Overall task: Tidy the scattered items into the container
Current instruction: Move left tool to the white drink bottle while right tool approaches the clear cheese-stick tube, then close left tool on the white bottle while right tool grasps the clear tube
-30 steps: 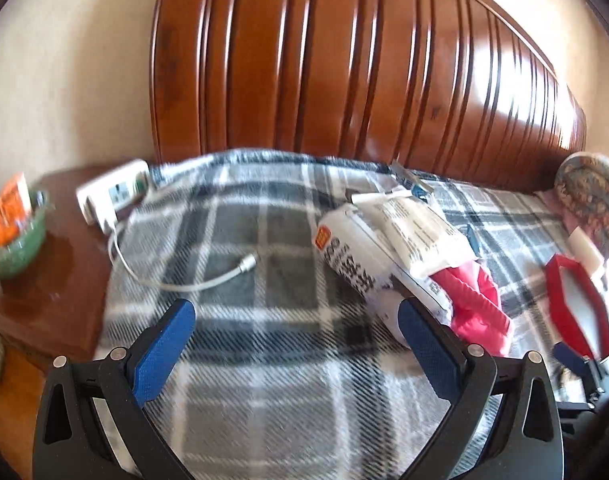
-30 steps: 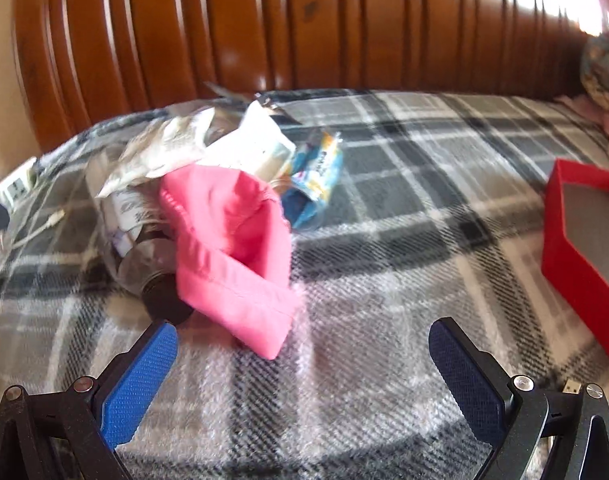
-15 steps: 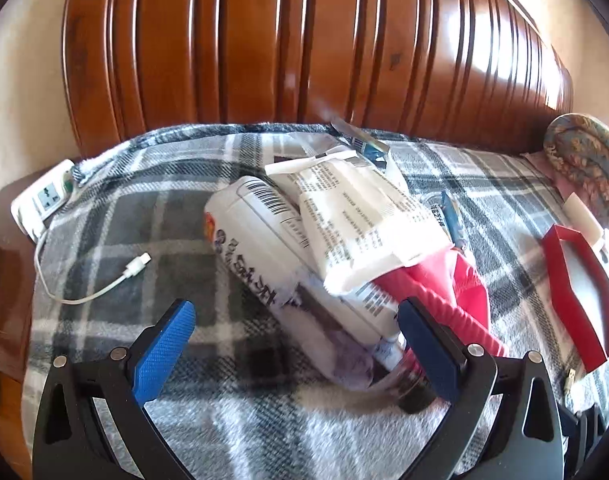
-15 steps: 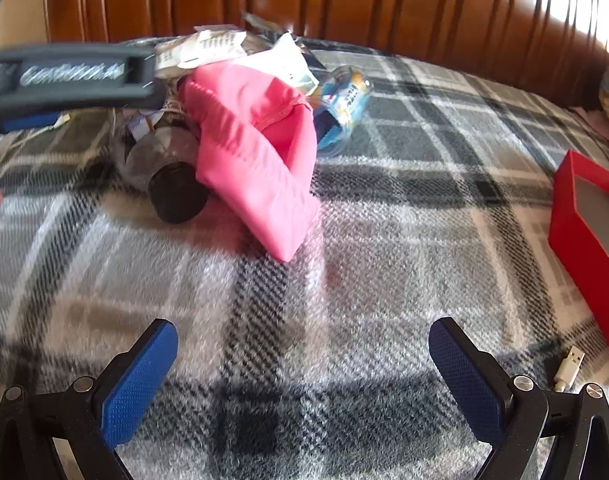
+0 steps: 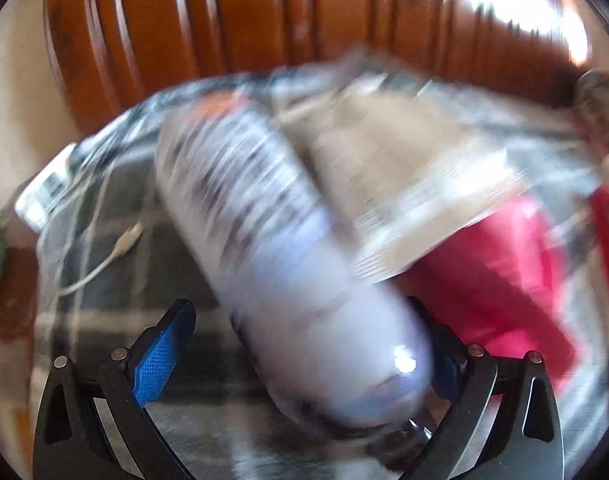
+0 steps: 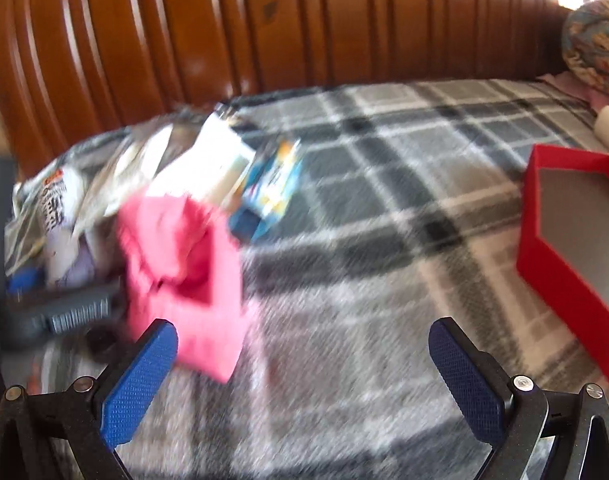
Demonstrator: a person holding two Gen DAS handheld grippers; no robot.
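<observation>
A pile of items lies on the plaid blanket. A large white bottle (image 5: 296,264) with a printed label lies on its side, and its lower end sits between the open fingers of my left gripper (image 5: 304,360). A white packet (image 5: 400,184) leans over it and a pink cloth (image 5: 492,280) lies to the right. In the right wrist view the pink cloth (image 6: 184,264), the bottle (image 6: 60,224), the packet (image 6: 212,168) and a blue pack (image 6: 272,188) sit at the left. My right gripper (image 6: 300,376) is open and empty over the blanket. The red container (image 6: 564,264) lies at the right.
A brown wooden headboard (image 6: 264,24) runs along the back. A white cable (image 5: 104,256) and a power strip (image 5: 44,196) lie at the blanket's left edge. A patterned cushion (image 6: 596,48) sits at the far right. My left gripper's body (image 6: 56,312) shows beside the pile.
My left gripper has moved in close, so the bottle's end now lies between its open fingers. My right gripper has pulled back and turned; both views are blurred by motion.
</observation>
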